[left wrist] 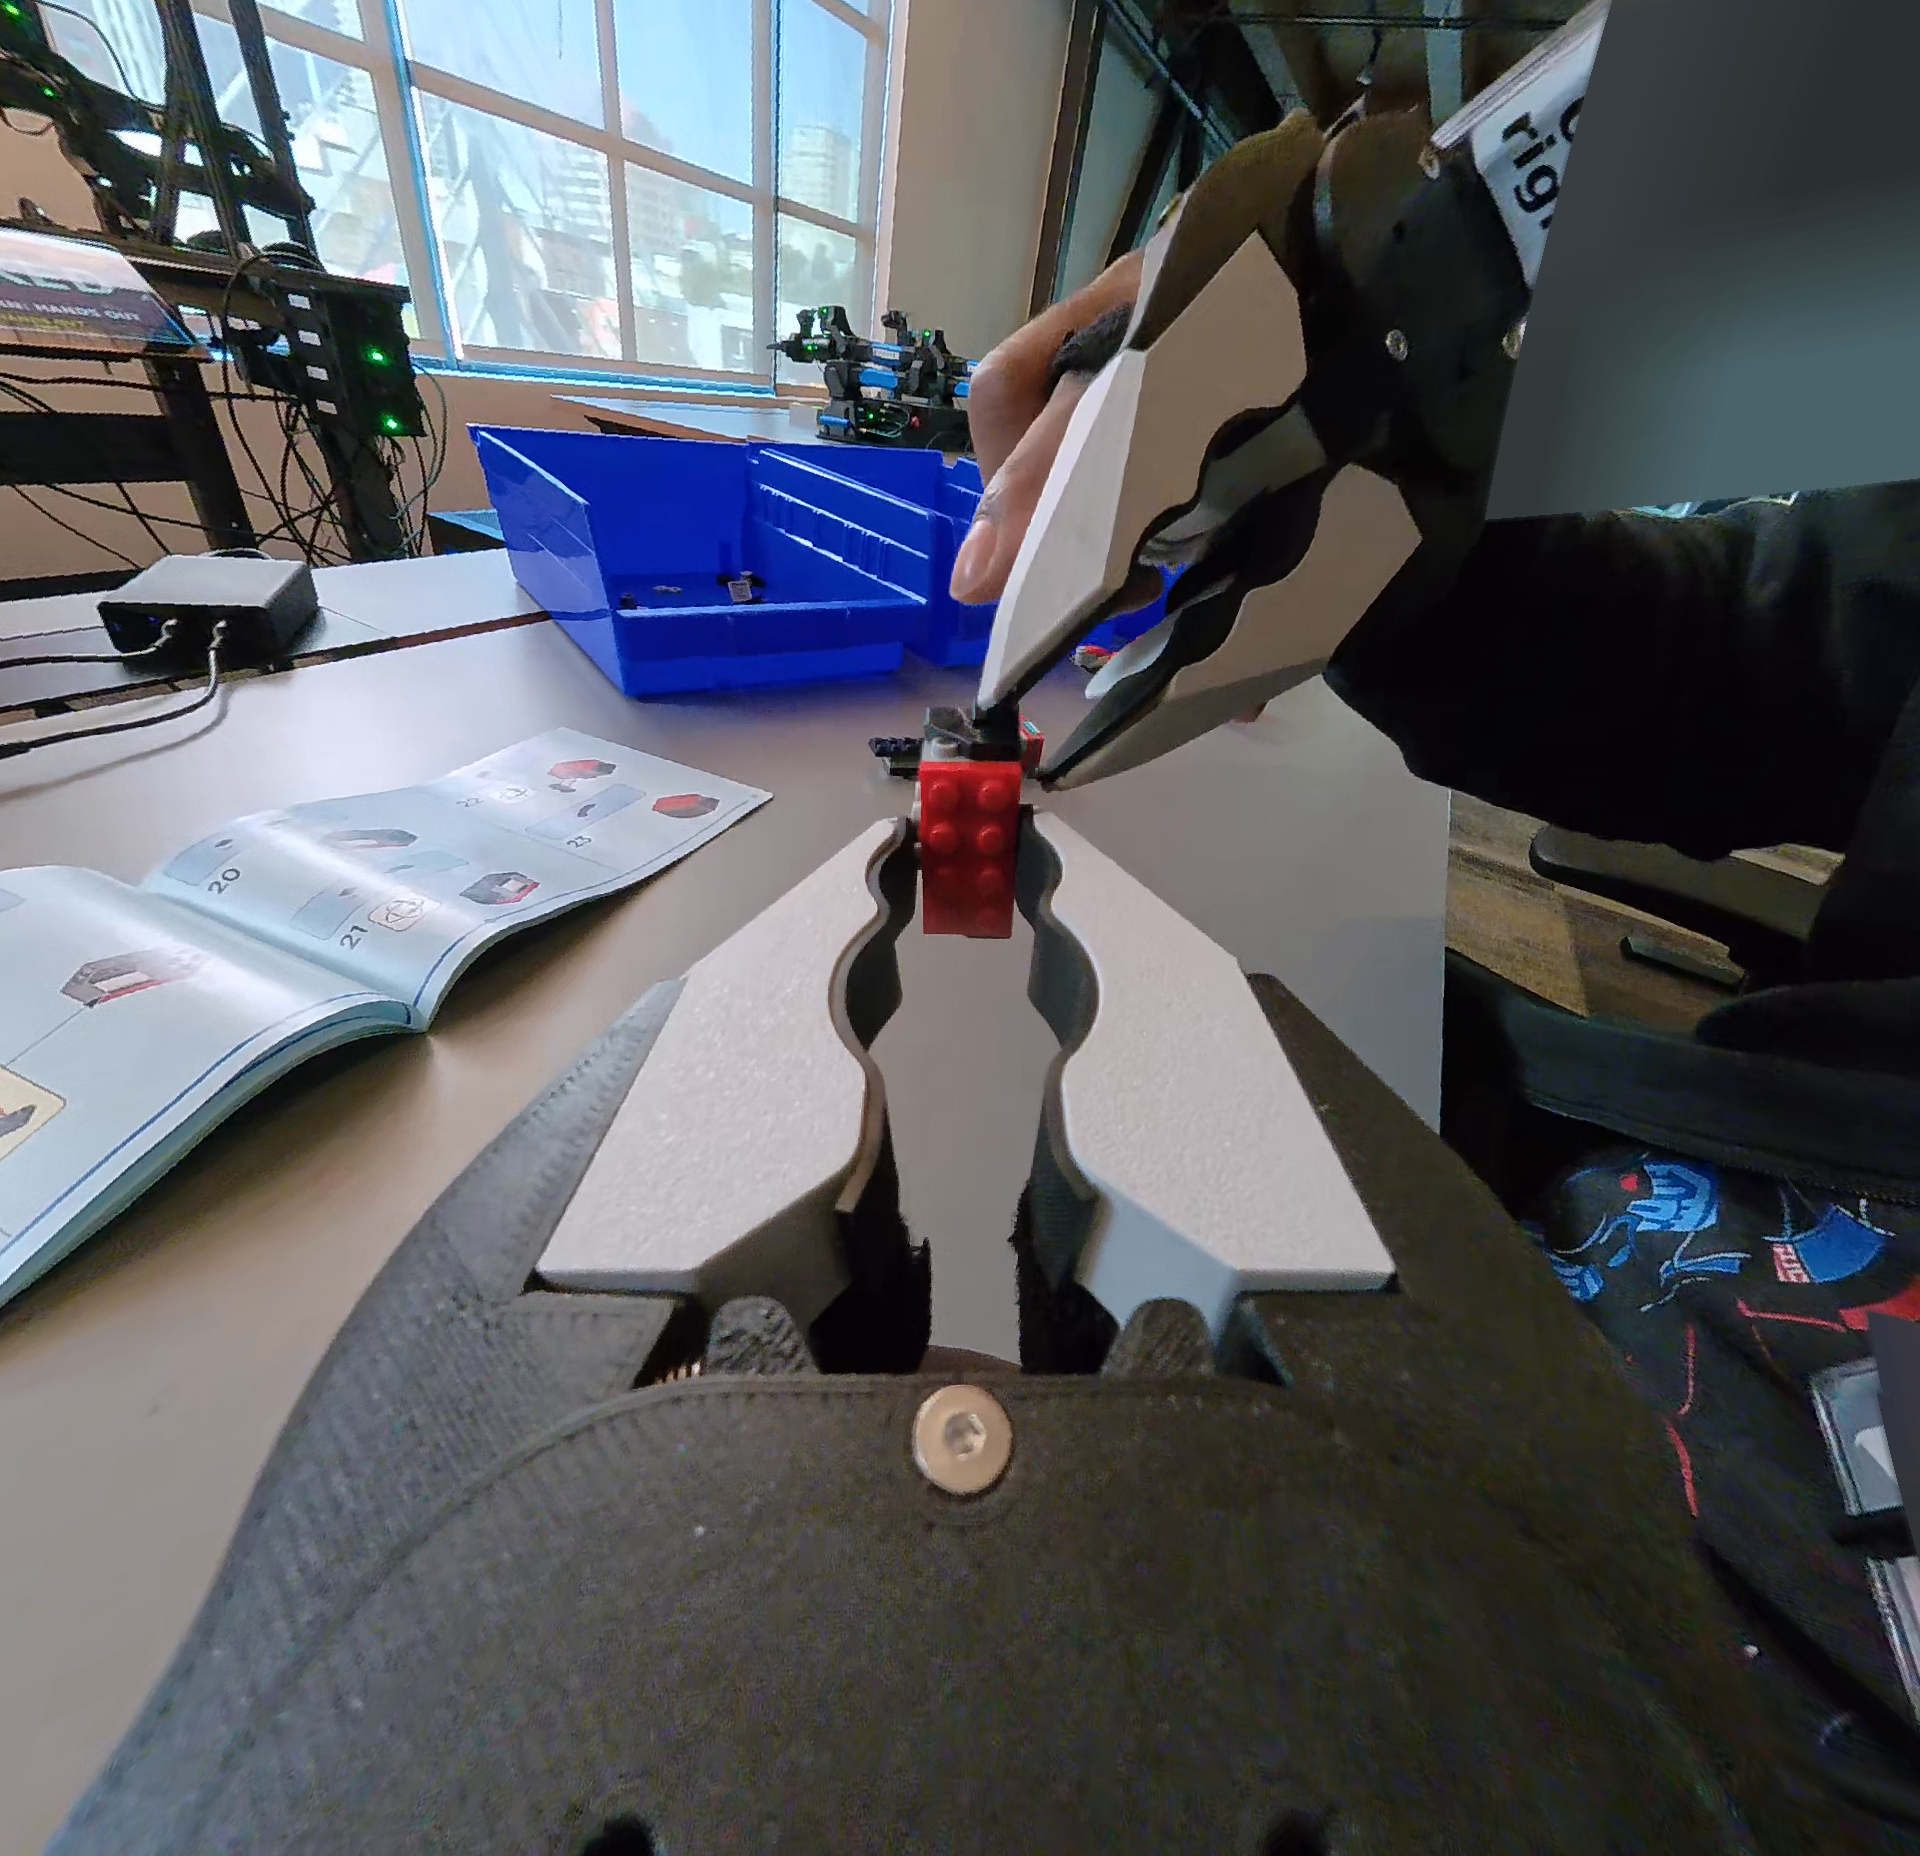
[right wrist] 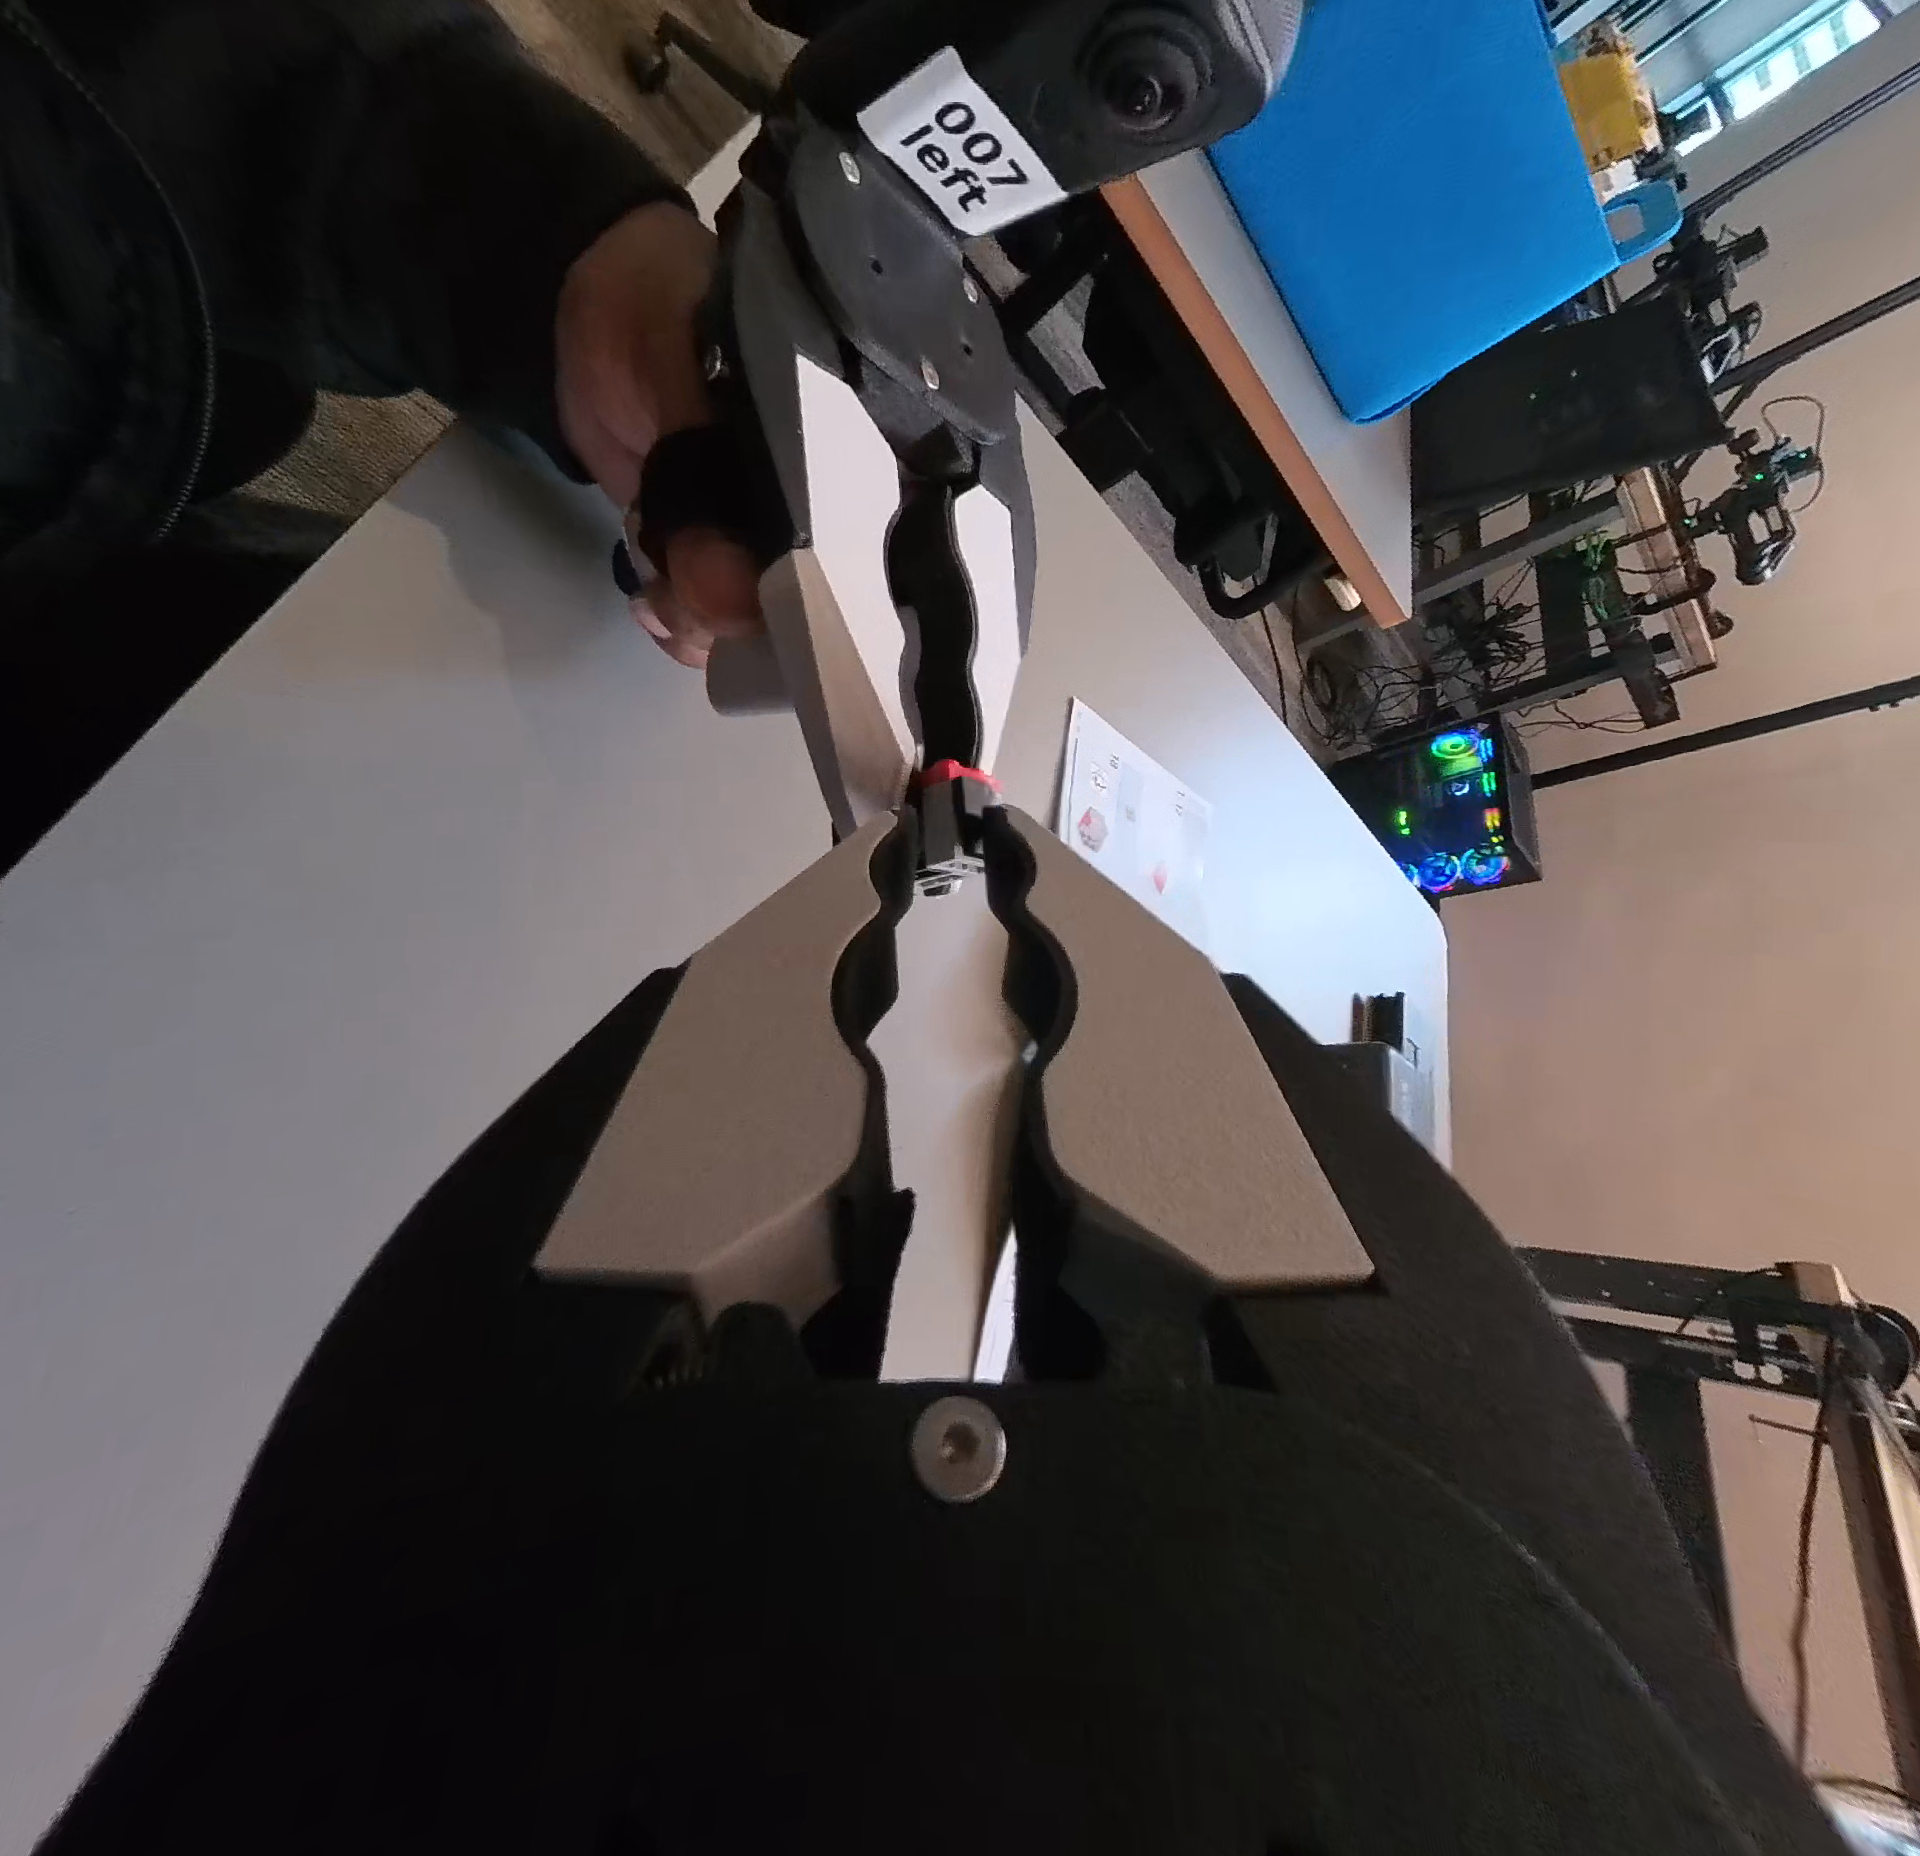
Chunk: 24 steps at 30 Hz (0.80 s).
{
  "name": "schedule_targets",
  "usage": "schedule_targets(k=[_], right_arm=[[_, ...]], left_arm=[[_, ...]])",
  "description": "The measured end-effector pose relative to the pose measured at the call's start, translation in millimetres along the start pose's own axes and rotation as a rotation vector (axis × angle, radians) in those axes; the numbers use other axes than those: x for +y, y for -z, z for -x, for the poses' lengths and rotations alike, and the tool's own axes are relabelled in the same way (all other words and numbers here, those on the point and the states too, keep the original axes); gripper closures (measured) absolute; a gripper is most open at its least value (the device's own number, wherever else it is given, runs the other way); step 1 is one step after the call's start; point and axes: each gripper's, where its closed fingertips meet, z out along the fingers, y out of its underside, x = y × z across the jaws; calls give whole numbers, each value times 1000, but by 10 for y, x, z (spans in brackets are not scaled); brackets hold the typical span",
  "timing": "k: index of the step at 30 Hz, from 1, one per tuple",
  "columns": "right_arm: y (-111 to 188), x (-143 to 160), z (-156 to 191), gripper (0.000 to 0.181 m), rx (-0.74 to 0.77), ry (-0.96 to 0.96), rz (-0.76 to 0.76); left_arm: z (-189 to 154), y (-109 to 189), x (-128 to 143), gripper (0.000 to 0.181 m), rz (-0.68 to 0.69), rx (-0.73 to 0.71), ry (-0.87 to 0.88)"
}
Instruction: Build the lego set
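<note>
The left tongs are clamping a red brick by its sides, holding it above the desk with the studs facing the left camera. Small black and grey pieces are sitting on the far end of the brick, at 12 o'clock from it. The right tongs are coming in from 2 o'clock, their tips closing on those small pieces; in the right wrist view they are gripping the black and grey pieces with the red edge just beyond. An open booklet is lying on the desk at 9 o'clock. Blue bins are standing at 11 o'clock, farther back.
</note>
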Motion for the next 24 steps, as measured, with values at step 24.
schedule_targets(k=[24], right_arm=[[53,-76,-107,167,98,-231,-158]], left_arm=[[-36,-11,-142,164,-81,25,55]])
